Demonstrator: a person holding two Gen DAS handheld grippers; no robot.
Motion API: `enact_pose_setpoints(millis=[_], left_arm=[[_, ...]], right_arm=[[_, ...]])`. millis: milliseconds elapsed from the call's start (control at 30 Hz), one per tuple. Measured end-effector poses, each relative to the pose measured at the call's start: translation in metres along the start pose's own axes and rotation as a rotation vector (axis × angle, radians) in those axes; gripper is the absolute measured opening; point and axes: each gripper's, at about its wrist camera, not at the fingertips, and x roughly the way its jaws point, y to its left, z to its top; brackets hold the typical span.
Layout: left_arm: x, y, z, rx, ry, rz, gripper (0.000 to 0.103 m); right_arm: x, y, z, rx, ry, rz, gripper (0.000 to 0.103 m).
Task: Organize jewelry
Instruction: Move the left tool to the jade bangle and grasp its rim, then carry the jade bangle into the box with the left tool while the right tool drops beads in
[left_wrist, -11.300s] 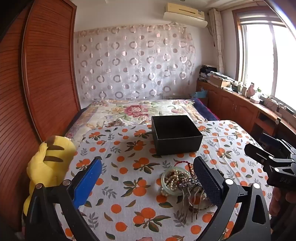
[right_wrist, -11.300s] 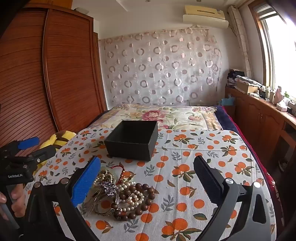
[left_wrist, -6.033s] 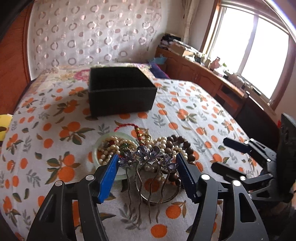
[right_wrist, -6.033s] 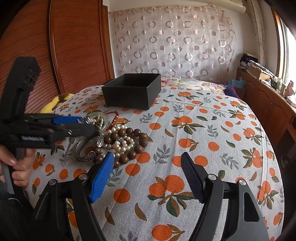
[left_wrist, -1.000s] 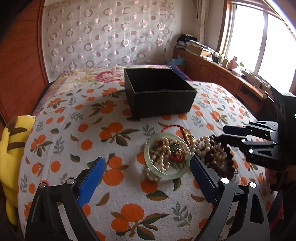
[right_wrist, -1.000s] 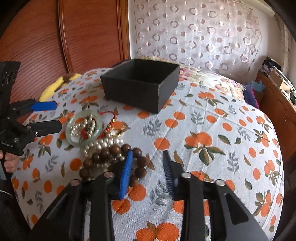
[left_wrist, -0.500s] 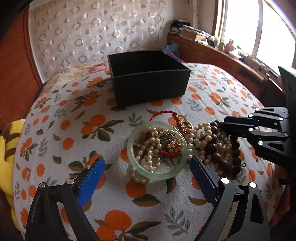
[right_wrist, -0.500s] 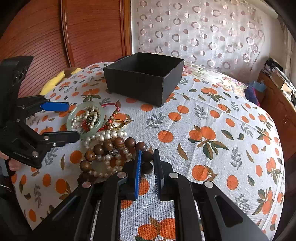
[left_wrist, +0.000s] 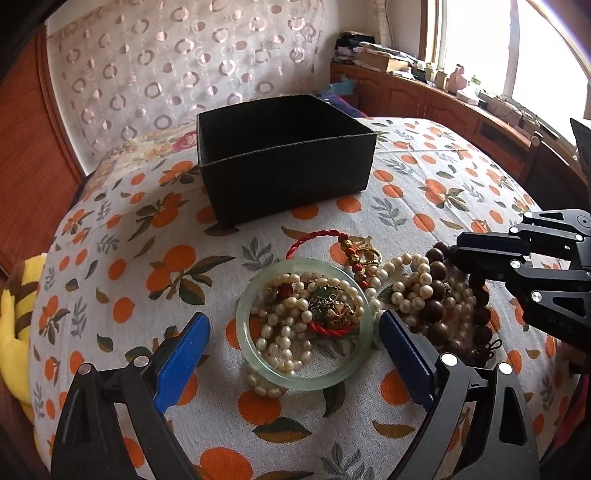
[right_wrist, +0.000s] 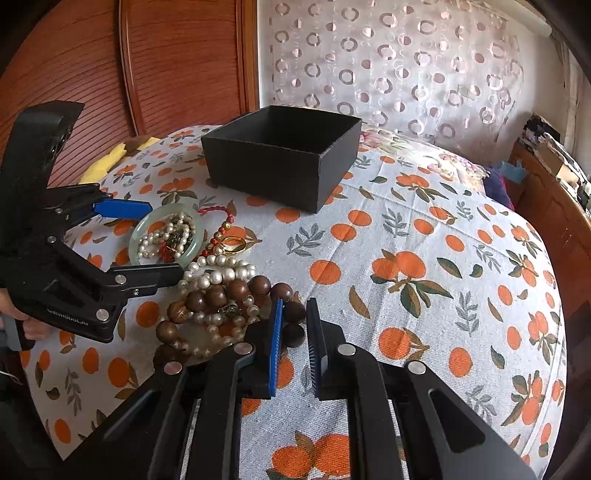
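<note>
Jewelry is lying in a heap on a white cloth with orange fruit prints (left_wrist: 110, 229) that is covering the worktop. On the left, the left hand-held gripper (left_wrist: 291, 345) is hanging low with its blue pads wide apart, one on each side of a pale green jade bangle (left_wrist: 303, 380). It is not touching the bangle. Small white pearl strings (left_wrist: 284, 321) and a red cord bracelet (left_wrist: 314, 236) are resting in and around the bangle. Just to the right, a chain of big brown wooden beads (right_wrist: 218, 295) is lying mixed with more pearls. A gold ring (right_wrist: 234, 243) is sitting beside the red cord. The right hand-held gripper (right_wrist: 295, 343) is pressing its blue pads nearly together, squeezing one brown bead at the edge of the heap. Behind the heap, a black square open box (left_wrist: 284, 155) is standing apart from the jewelry. A yellow soft toy (left_wrist: 14, 314) is peeking out at the far left edge.
</note>
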Motion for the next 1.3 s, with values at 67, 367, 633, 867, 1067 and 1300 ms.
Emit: enact_pose_setpoints(millis=[67,367,633,867,1067,1300], left_arm=[[0.0,-0.001,0.001,0.0,0.006,-0.005,0.076],[0.001,-0.002,0.0,0.007,-0.005,0.001,0.075],[-0.005,-0.008,-0.002,0.02,-0.03,0.018,0.069],[-0.037,-0.004,-0.006,-0.019,-0.113,-0.004,0.069],[-0.063,-0.001,-0.011,-0.031,-0.161,-0.015,0.069],[-0.082,0.004,-0.015,-0.056,-0.204,-0.024,0.069]], right_arm=[[0.0,0.0,0.0,0.003,-0.001,-0.005,0.014],[0.0,-0.001,0.0,0.006,0.0,-0.006,0.015],[0.0,-0.001,-0.001,0.006,0.0,-0.006,0.015],[0.002,-0.002,-0.001,0.008,0.007,0.0,0.016],[0.002,-0.002,-0.001,0.009,0.008,0.001,0.016],[0.005,-0.001,-0.001,0.01,0.025,0.03,0.015]])
